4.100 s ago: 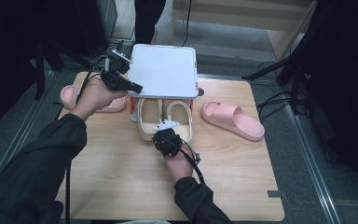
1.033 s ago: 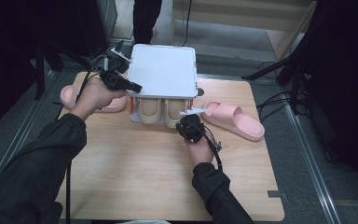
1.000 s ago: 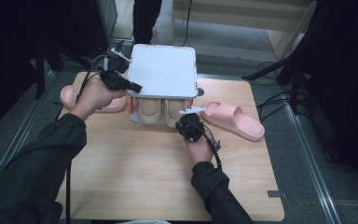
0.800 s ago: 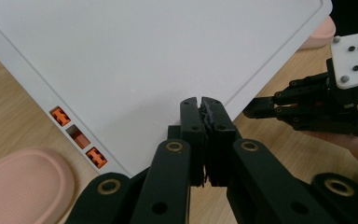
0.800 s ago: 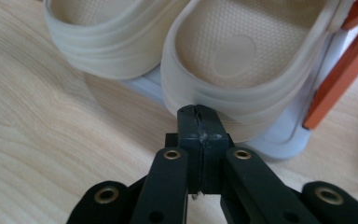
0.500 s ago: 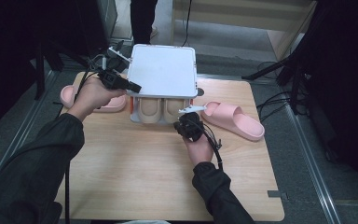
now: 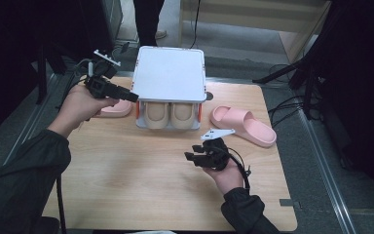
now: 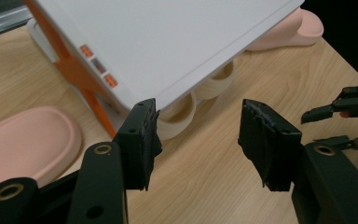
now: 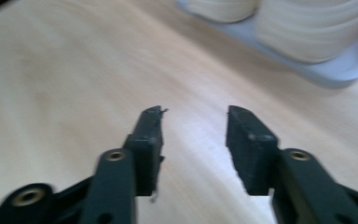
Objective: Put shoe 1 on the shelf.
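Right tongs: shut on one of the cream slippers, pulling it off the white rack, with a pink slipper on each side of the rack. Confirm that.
Not quite. The right tongs are open and empty over bare wood, as the right gripper view shows. Both cream slippers sit under the white rack, with a pink slipper on each side.

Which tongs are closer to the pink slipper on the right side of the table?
The right tongs. They hover over the table just left of that pink slipper. The left tongs are beyond the white rack, at its left edge.
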